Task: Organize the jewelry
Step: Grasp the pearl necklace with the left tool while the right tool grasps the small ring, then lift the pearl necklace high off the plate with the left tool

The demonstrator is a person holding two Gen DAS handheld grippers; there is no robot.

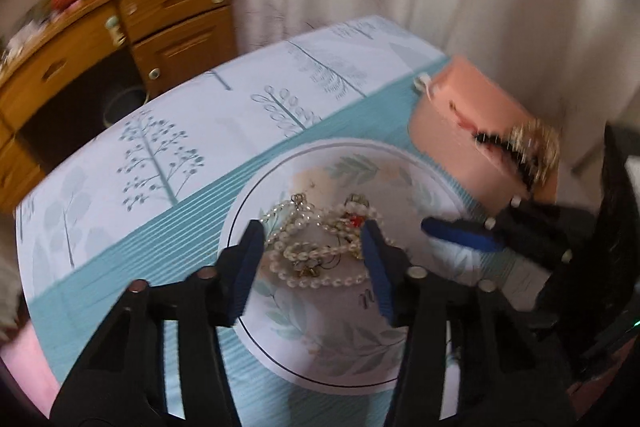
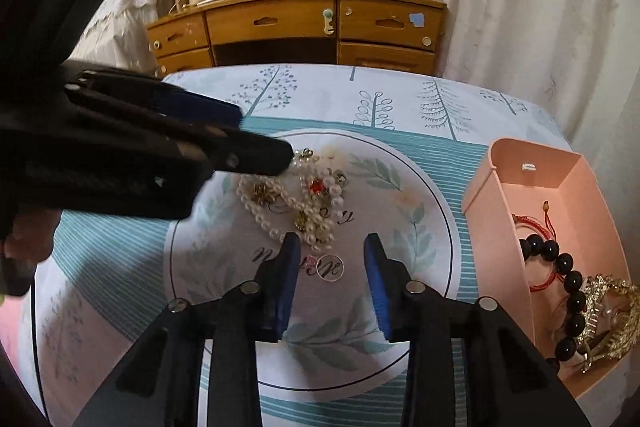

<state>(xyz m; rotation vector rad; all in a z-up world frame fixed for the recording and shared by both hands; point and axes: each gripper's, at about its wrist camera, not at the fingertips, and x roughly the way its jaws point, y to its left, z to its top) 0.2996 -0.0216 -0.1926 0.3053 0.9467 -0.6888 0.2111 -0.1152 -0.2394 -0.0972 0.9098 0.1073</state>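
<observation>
Left wrist view: my left fingers [image 1: 312,227] stand partly apart astride the tangled white pearl jewellery [image 1: 316,247] on the counter's round leaf-printed mat [image 1: 320,359], not yet pinching it. My right fingers [image 2: 332,247] hang parted and empty just short of it; the pink box [image 2: 560,195] is beside the mat.

Glossy pearl strands [image 2: 288,203] with gilt metal charms are lying on smooth printed cloth [image 2: 360,99]; a matt pink plastic box [image 2: 560,187] is showing polished black beads [image 2: 568,267]; varnished wooden desk [image 2: 296,23] is gleaming
</observation>
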